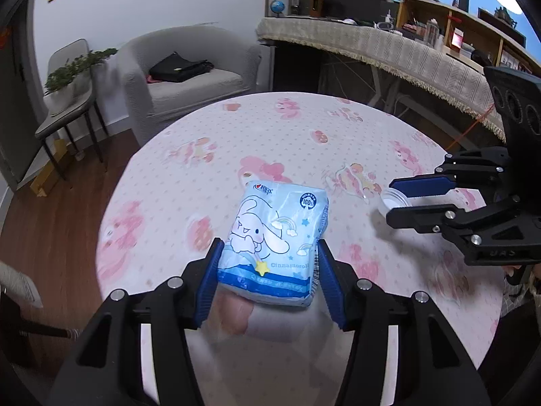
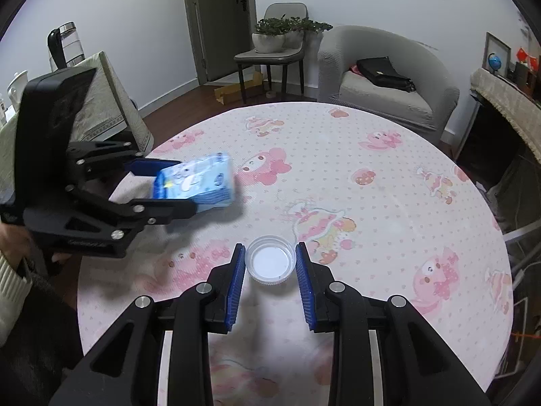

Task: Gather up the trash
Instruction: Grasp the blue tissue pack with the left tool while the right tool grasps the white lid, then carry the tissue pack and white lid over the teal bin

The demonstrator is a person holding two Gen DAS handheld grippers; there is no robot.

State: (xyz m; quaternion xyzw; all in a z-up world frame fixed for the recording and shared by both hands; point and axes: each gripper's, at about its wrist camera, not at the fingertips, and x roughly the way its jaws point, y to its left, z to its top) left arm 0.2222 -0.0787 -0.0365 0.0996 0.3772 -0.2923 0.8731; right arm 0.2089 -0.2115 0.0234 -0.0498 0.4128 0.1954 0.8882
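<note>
two claws angled down, left claw (image 1: 268, 253) gripping tissue pack (image 1: 275, 243), right claw (image 2: 270, 264) pinching cap (image 2: 269, 264)

Table mostly open, two items near the bottom.
Tablecloth (image 2: 389, 203) bare centre and right; tissue pack (image 2: 199, 181) left, bottle cap (image 2: 270, 264) bottom centre.

Tissue pack (image 1: 275, 243): pale blue, white cartoon dog, yellow star, rainbow print. Cap (image 2: 270, 260): clear rim, white inside. Bench (image 2: 389, 203) cloth: white, pink dots, pink cartoon figures. Grippers: black frames, blue pads (image 2: 236, 286). Armchair (image 2: 385, 77): grey. Bag (image 2: 383, 71): black.
</note>
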